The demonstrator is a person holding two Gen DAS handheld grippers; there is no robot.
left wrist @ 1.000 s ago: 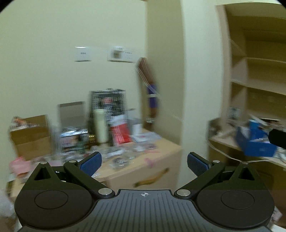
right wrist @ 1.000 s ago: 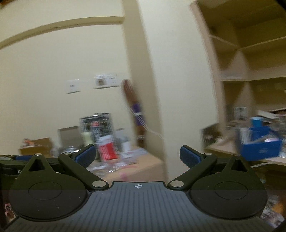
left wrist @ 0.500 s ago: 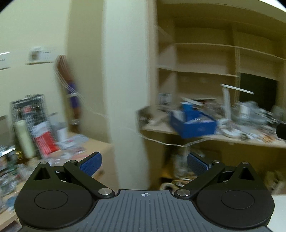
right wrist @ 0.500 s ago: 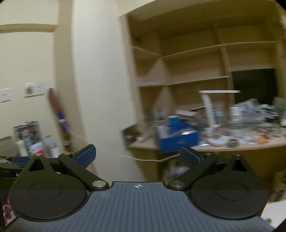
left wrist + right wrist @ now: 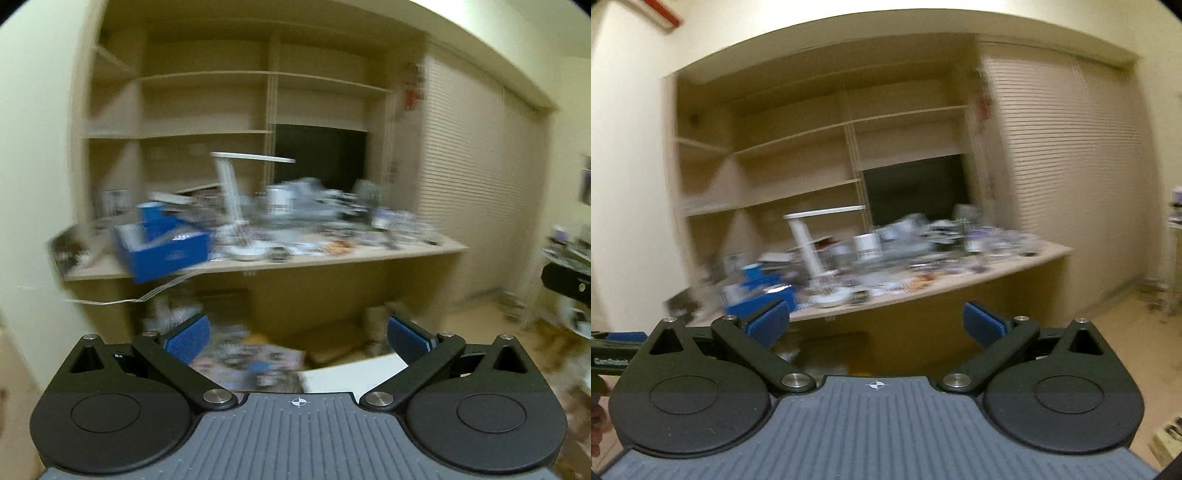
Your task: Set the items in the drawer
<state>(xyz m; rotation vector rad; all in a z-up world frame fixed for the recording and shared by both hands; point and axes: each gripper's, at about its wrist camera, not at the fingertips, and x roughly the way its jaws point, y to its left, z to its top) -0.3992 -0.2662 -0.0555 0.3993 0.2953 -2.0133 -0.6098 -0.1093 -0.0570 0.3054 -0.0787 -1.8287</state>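
Box (image 5: 162,249) left of lamp (image 5: 236,206) on desk (image 5: 369,256); shelves (image 5: 207,133) behind.

left wrist: faces cluttered desk (image 5: 369,254), level | right wrist: same desk (image 5: 960,280), from left

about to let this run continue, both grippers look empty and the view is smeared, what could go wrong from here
1. Both views are motion-blurred, so picking an item from the cluttered desk could miss.
2. The thin white lamp stands among the clutter and could be knocked over.
3. The blue box overhangs the desk edge; a bump from the open left gripper or right gripper might tip it off.
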